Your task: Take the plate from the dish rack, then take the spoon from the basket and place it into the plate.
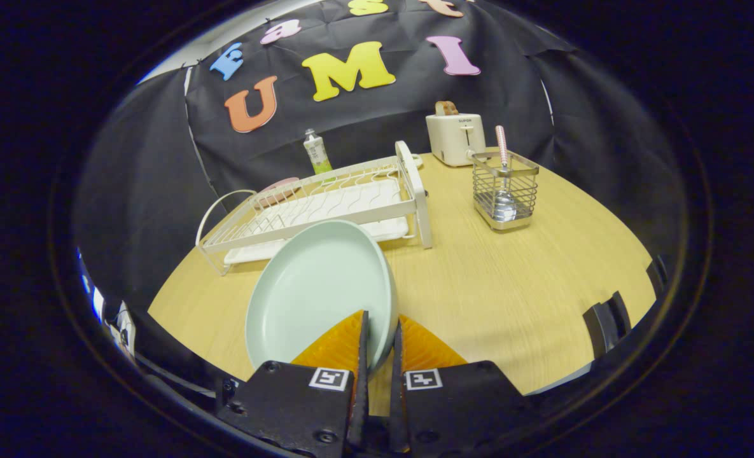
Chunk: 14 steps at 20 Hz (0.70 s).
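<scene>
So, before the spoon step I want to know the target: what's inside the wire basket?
Inside the wire basket a spoon stands bowl down, handle rising above the rim. The solid base hides the basket's floor. The gripper is shut on the plate.

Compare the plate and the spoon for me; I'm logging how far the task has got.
The plate is out of the dish rack, tilted on edge, its rim clamped in the gripper. The spoon stands upright in the wire basket, untouched, well beyond the fingers. The plate is pale green and broad; the spoon is slim, with a pink handle.
</scene>
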{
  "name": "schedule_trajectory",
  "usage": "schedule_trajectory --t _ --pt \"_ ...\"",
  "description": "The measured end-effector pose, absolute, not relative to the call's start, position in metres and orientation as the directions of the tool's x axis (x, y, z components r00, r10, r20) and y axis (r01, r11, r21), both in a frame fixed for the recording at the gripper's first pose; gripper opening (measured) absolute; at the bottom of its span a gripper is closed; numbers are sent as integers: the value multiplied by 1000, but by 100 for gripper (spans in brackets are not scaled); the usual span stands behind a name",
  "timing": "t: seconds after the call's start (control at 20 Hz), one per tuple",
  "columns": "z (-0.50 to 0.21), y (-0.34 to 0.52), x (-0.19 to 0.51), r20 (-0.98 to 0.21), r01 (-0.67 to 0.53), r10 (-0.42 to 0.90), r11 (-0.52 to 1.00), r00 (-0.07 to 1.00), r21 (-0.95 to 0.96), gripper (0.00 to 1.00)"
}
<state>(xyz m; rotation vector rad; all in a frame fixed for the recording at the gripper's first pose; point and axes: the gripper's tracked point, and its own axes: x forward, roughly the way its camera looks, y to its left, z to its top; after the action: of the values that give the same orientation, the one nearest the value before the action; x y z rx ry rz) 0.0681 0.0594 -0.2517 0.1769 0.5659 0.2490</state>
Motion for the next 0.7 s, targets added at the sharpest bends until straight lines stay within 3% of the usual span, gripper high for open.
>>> schedule_trajectory --t 0.35,0.55,0.7 --pt "-269 64 74 -529 -219 338 936 779 275 24" --pt "-272 53 78 -531 -191 247 969 811 160 31" --pt "-256 24 90 -455 -103 127 992 881 78 32"
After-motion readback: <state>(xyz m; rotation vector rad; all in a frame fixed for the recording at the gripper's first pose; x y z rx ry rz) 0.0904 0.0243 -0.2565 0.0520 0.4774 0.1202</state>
